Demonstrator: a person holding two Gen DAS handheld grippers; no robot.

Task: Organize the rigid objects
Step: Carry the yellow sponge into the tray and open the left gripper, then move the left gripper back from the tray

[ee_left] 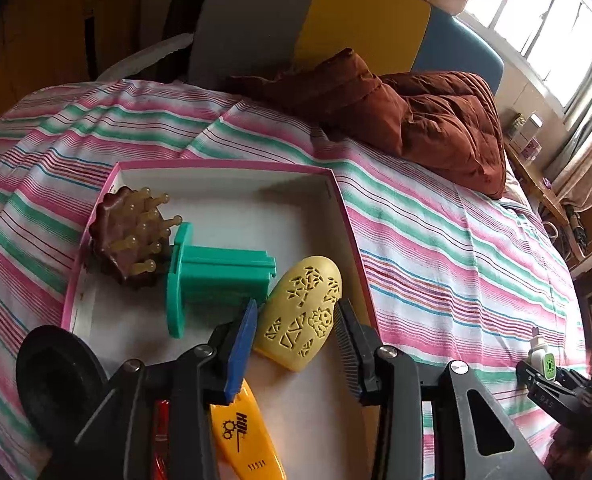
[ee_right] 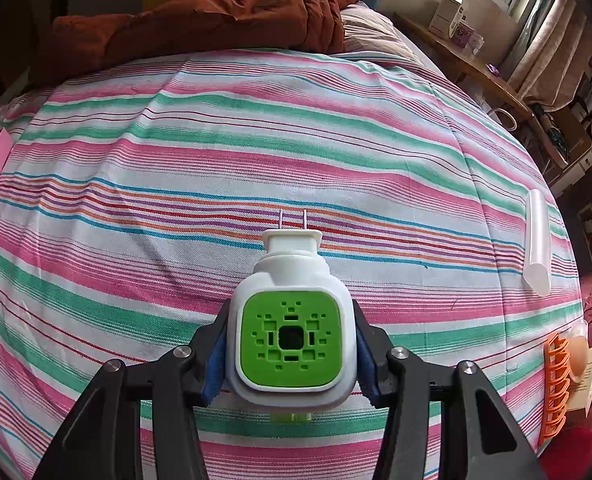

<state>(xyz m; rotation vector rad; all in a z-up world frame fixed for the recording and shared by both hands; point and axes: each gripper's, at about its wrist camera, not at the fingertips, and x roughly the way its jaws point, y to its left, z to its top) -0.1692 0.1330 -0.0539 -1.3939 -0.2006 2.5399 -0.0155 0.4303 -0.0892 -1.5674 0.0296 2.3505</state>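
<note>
A white box with a pink rim (ee_left: 224, 166) lies on the striped bed sheet. In it are a brown massage brush (ee_left: 124, 236), a teal spool-shaped piece (ee_left: 212, 280), a pale yellow perforated shell (ee_left: 303, 312) and a yellow tool with a black logo (ee_left: 244, 436). My left gripper (ee_left: 296, 308) hovers over the box, open. The shell lies between its fingers, with a gap on the right side. My right gripper (ee_right: 292, 320) is shut on a white plug-in device with a green face (ee_right: 292, 340), prongs pointing away, above the sheet.
A black round object (ee_left: 56, 376) sits at the box's near left corner. A brown quilt (ee_left: 435, 128) lies bunched at the far end of the bed. A translucent tube (ee_right: 537, 240) and an orange plastic clip (ee_right: 555, 392) lie at the right. A wooden side table (ee_right: 475, 68) stands beyond.
</note>
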